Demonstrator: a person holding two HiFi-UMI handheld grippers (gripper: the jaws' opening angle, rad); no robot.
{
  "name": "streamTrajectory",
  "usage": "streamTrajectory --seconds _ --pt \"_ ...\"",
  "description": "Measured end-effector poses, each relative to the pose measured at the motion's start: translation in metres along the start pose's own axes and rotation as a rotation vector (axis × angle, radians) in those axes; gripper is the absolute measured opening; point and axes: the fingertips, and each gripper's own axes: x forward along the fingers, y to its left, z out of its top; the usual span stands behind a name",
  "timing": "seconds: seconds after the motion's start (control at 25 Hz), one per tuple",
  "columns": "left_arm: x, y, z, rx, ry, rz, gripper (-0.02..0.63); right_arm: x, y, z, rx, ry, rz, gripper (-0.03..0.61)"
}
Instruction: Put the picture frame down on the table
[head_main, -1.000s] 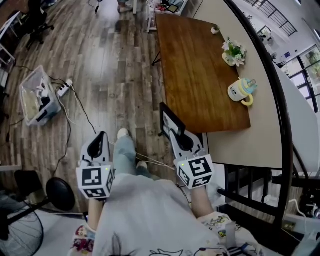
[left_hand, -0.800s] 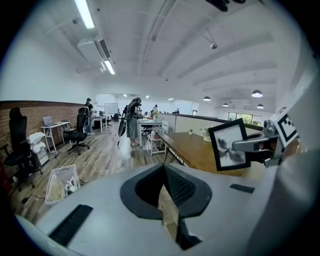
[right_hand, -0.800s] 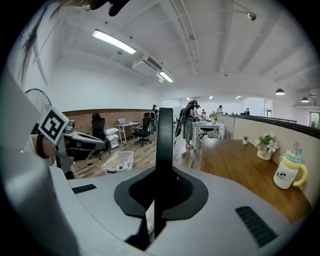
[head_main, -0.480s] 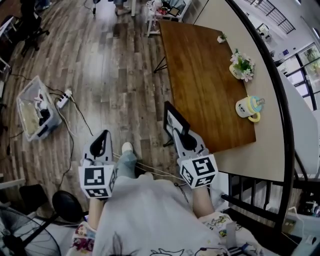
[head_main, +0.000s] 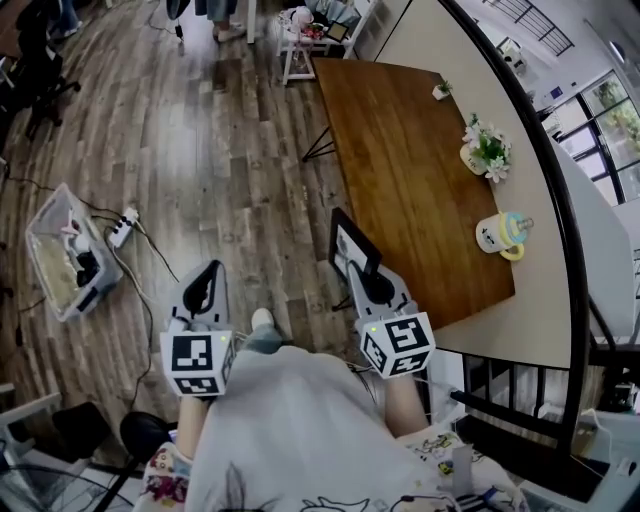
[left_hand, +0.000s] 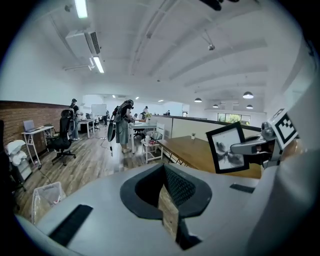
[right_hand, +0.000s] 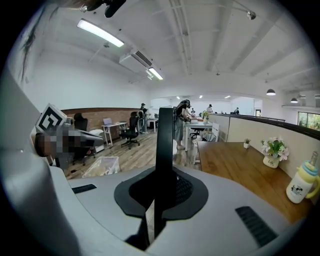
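The thin black picture frame with a white and grey picture in it (head_main: 350, 250) stands up on its edge in the air over the wood floor. It is not on the table yet. The right gripper (head_main: 360, 272) has its two jaws pinched nearly shut on the frame's bottom edge, and in the right gripper view the frame's dark edge (right_hand: 165, 145) stands straight up between them. The long brown wooden table (head_main: 400, 150) is close by, at about 1 o'clock from the frame. A white pot of flowers (head_main: 487, 150) and a white cup with a yellow handle and blue lid (head_main: 500, 235) sit near its far side, at 2 and 3 o'clock. The left gripper (head_main: 207, 275) hangs at 9 o'clock, well apart, with its jaws almost together and nothing in them. I think this is the carrying step. Next, the frame needs to go over a bare part of the table, away from the cup and flowers, come down gently, and only then should the jaws let go.
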Motion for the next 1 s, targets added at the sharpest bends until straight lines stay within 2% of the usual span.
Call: streamTrajectory --seconds 0.4,0.72,1.0 --pt "0.031 0.033 0.004 0.016 0.033 -0.045 0.003 0.027 -0.013 0.005 0.023 0.030 -0.104 0.015" --pt "0.070 0.020 0.008 0.036 0.063 -0.104 0.003 0.028 -0.047 -0.005 0.079 0.050 -0.187 0.015" --pt "0.137 -0.008 0.043 0.090 0.052 -0.179 0.003 0.036 -0.110 0.002 0.117 0.035 -0.274 0.015"
